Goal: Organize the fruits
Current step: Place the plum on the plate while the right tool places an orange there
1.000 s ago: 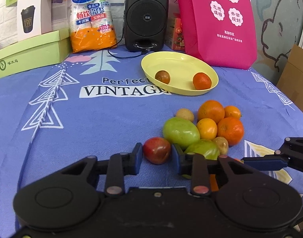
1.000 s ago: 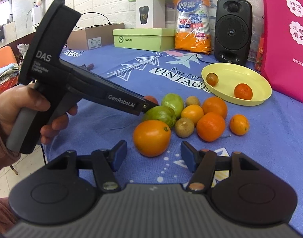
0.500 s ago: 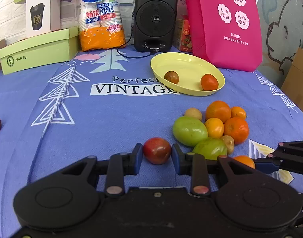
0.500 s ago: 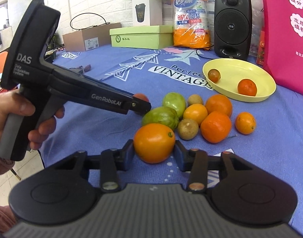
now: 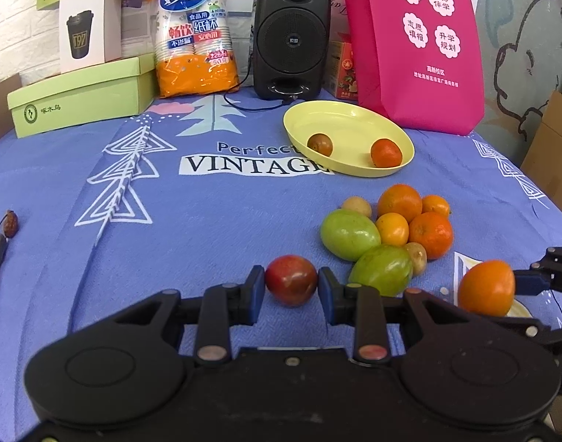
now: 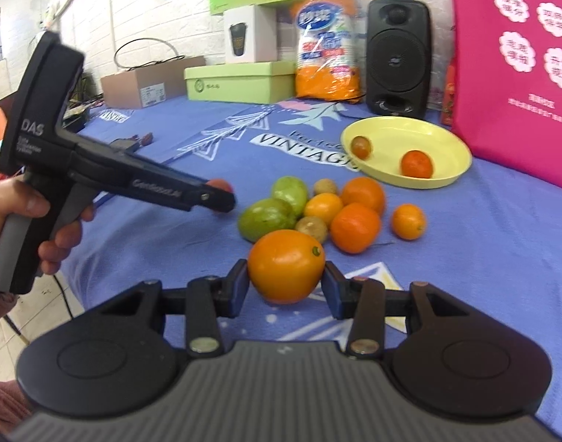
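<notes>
Here, from the left wrist, my left tool [image 5: 291, 289] grips a red fruit [image 5: 290, 284] on the worktop [image 5: 207, 213], beside the fruit pile [image 5: 391, 232]. From the right wrist, my right tool [image 6: 285, 283] clamps an orange [image 6: 286, 266], short of the plate [image 6: 446, 147].

I see a table under a blue printed cloth [image 5: 192, 221]. At the far edge stand a green box [image 5: 78, 97], an orange cup pack [image 5: 194, 37], a black speaker [image 5: 290, 37] and a pink bag [image 5: 417, 44]. A yellow plate [image 5: 340, 118] sits in front of the speaker. Nearer, on the right, a fruit pile [image 5: 387, 232] lies directly on the cloth.
</notes>
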`<state>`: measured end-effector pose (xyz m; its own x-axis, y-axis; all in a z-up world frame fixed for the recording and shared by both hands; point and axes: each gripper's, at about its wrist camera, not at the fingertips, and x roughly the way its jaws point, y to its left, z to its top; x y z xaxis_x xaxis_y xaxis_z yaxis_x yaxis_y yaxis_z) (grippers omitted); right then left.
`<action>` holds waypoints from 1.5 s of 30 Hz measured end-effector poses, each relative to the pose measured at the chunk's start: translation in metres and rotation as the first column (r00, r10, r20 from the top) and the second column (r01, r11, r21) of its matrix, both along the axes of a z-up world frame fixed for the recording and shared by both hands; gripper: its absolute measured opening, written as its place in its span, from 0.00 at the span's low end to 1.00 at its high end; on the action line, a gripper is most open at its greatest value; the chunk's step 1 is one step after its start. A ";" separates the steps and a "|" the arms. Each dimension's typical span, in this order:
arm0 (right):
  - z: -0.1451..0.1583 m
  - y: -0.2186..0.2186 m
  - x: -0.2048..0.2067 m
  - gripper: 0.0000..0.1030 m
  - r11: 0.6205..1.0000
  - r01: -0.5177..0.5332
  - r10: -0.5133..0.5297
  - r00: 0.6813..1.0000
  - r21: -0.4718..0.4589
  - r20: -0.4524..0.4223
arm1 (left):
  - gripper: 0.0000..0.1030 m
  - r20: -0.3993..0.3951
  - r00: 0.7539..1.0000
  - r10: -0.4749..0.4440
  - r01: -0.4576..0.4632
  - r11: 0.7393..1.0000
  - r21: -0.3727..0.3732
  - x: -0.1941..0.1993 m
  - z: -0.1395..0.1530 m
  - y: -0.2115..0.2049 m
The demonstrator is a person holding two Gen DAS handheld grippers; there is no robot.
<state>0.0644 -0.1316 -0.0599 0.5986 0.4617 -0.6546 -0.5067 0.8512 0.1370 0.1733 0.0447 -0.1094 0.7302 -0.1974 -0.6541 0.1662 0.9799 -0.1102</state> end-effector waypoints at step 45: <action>0.031 -0.049 0.176 0.40 0.977 0.212 -0.212 0.971 0.008 0.111 | 0.30 0.047 0.994 -0.103 0.099 0.991 0.086 0.193 0.038 -0.067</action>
